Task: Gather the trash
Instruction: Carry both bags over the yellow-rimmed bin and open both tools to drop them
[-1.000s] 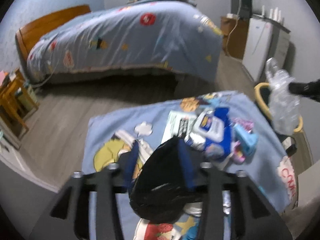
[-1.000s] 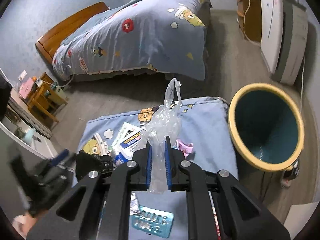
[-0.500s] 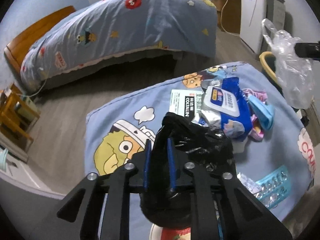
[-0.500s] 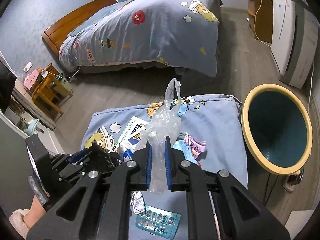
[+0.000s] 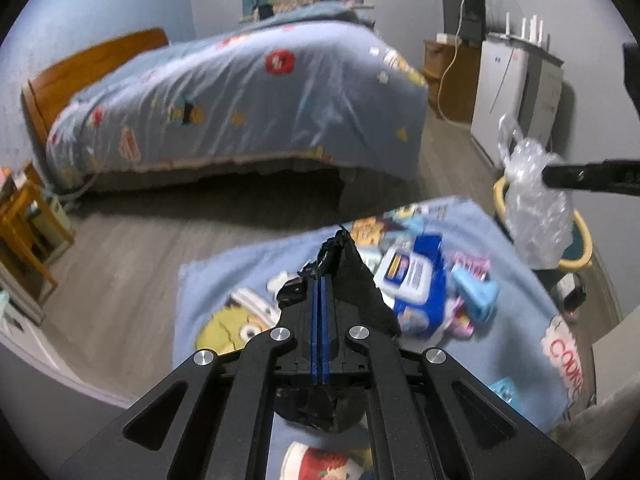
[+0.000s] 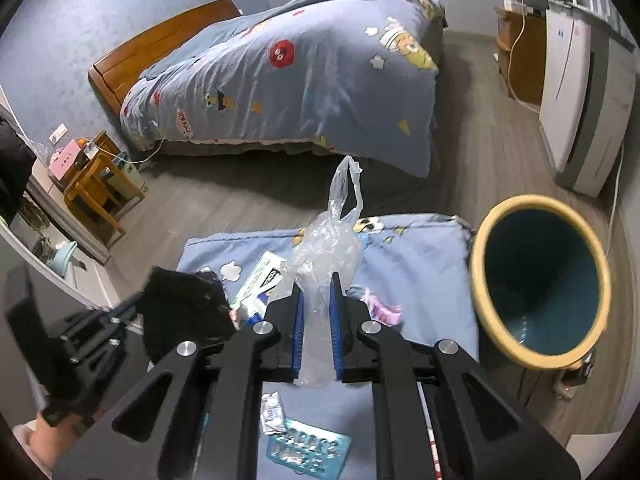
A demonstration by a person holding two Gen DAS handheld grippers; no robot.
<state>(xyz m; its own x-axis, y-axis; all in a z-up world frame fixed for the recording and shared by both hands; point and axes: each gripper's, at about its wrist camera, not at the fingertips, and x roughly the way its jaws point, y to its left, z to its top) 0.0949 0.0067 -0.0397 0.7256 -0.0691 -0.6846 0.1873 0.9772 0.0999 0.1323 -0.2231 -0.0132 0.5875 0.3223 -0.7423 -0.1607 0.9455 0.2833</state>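
Note:
My left gripper (image 5: 320, 280) is shut on a black plastic bag (image 5: 356, 280) and holds it above a low table covered with a blue cartoon cloth (image 5: 224, 292). My right gripper (image 6: 316, 284) is shut on a clear plastic bag (image 6: 328, 240) held above the same cloth (image 6: 420, 264). It also shows in the left wrist view (image 5: 536, 216) at the right. A teal bin with a yellow rim (image 6: 540, 284) stands right of the table. On the cloth lie a blue wipes pack (image 5: 416, 276), a white carton (image 6: 262, 276) and a blister pack (image 6: 308, 450).
A bed with a blue cartoon duvet (image 6: 304, 80) fills the far side across a strip of grey floor. A white appliance (image 6: 576, 92) and a wooden cabinet (image 6: 520, 60) stand at the right wall. A small wooden table (image 6: 96, 196) is at the left.
My left gripper has shut tight on the black bag and lifted it off the cloth. My right gripper still holds the clear bag, with the bin now nearer in its view.

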